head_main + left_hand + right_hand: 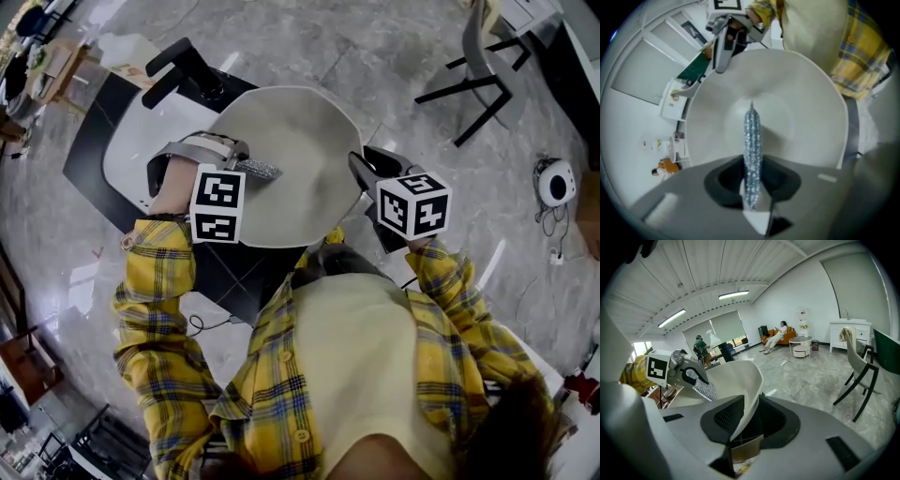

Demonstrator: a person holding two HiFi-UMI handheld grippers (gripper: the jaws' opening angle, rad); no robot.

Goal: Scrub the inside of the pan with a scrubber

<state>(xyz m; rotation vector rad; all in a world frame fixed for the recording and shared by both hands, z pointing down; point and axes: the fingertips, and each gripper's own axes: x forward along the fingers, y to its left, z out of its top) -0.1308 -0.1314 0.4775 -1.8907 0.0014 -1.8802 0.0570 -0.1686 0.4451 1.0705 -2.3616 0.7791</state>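
Nearest me, my yellow plaid sleeves (159, 272) reached toward the pan (291, 131) from both of its sides, and each claw's marker cube sat just short of the pan's near rim. My left claw (240, 164) came in at the pan's left edge, its jaws pinched tight on the scrubber (260, 171). The scrubber was a thin strip of silvery mesh that stuck out edge-on over the pan's pale inside and pointed at the middle of the bowl. I could not tell whether its tip pressed the surface. My right claw (362, 180) sat at the pan's right edge, jaws clamped on the rim wall, which ran down between them. The pan's open side faced my left claw. Under the pan lay a table (127, 155) with a white top and a dark border. On the grey stone floor (375, 47) to the right of the pan lay a small round white device (556, 181). Farther off, beyond the pan's right side and well apart from it, stood a black-legged chair (483, 70).
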